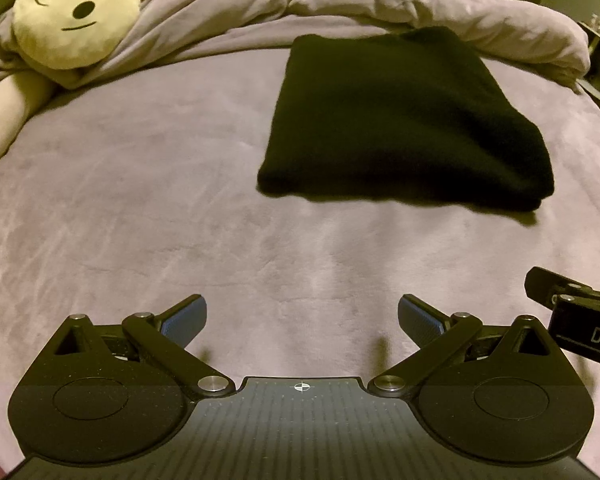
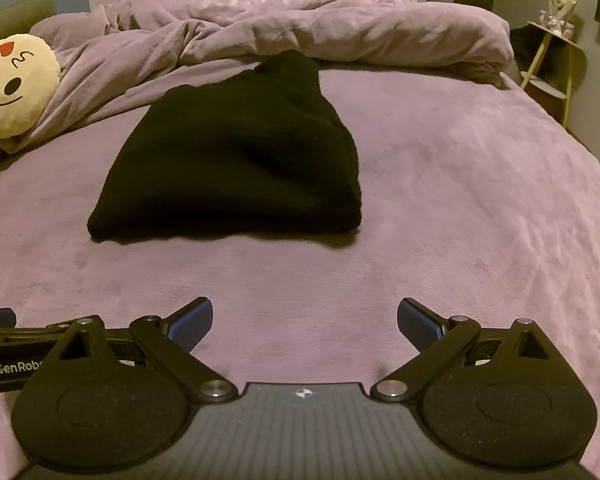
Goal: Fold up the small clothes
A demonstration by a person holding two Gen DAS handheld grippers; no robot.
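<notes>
Folded fuzzy black garment on plush bedspread

Left hand-held gripper hung low over the bed, jaws wide apart, nothing between the blue pads. Black garment lay folded flat in a neat rectangle ahead and slightly right, well apart from the fingertips. Rumpled duvet bunched along the far edge, just behind the garment. Cream plush with a face sat far left, partly tucked in the duvet. Part of right hand-held gripper poked in at the right edge.
</notes>
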